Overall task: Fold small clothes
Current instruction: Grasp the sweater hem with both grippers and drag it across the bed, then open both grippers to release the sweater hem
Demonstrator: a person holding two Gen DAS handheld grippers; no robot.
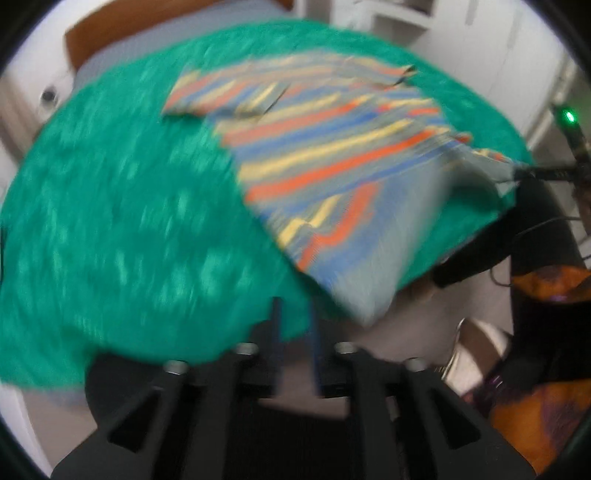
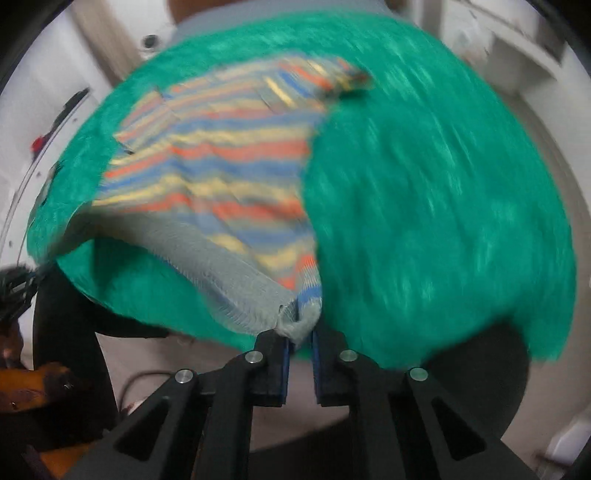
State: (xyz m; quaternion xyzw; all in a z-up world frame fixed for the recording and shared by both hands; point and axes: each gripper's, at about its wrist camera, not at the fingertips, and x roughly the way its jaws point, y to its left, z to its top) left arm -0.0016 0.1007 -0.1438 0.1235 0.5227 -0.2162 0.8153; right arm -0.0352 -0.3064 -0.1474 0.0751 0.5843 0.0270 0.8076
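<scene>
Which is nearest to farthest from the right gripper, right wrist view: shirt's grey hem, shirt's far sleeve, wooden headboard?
1. grey hem: pinched in the right gripper, bottom centre.
2. far sleeve: upper centre, lying on the green cloth.
3. wooden headboard: top edge, beyond the cloth.

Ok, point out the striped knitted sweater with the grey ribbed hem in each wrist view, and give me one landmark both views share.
Left wrist view: the striped knitted sweater lies right of centre, its grey hem hanging toward the lower right off the table edge.
Right wrist view: the sweater fills the left-centre, its grey hem corner pinched in the right gripper.
Shared landmark: the green fuzzy cloth beneath the sweater.
</scene>
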